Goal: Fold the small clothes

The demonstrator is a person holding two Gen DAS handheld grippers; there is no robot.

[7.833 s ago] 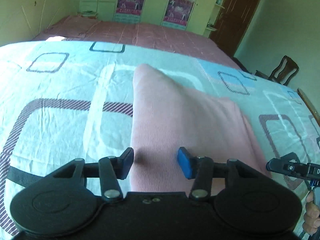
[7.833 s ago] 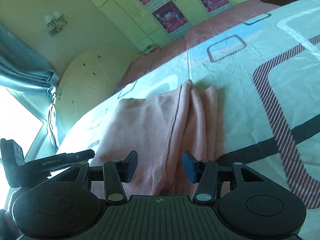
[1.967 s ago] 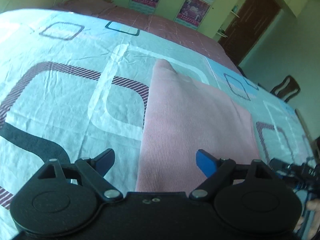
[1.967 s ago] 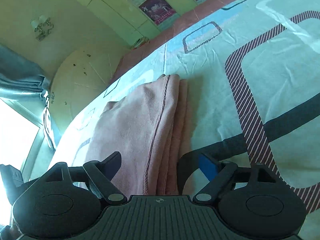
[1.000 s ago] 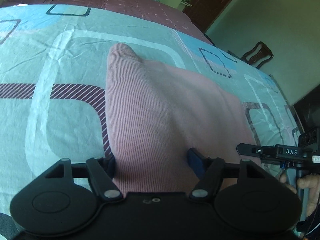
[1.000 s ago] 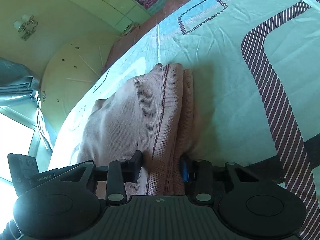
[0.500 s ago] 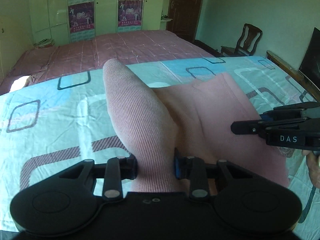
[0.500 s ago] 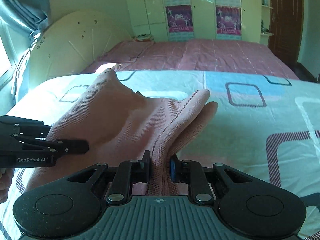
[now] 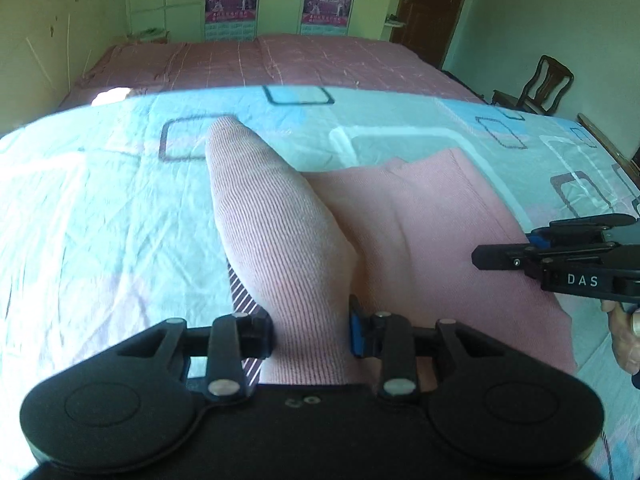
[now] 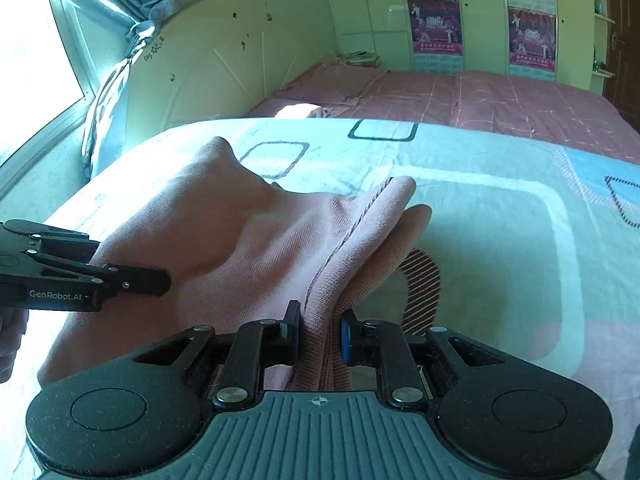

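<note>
Pink ribbed knit garment (image 9: 420,232), folded in layers, lies on the near part of a bed covered by a pale sheet with blue, white and dark striped rounded squares (image 9: 100,220); its near edge is lifted off the sheet. Left tool (image 9: 310,330) grips a thick rolled fold at the garment's left near corner, with its jaws easing slightly apart while the cloth fills the gap between them. Right tool (image 10: 319,332) pinches the stacked, seamed edge at the right near corner, its jaws set narrow and pressing the layers. Each tool shows in the other's view, beside the garment. Farther off, the bed carries a pink checked quilt (image 9: 300,60). Beyond it stand pale green wardrobe doors with two posters (image 10: 480,20); a dark wooden chair (image 9: 540,84) is at far right.
</note>
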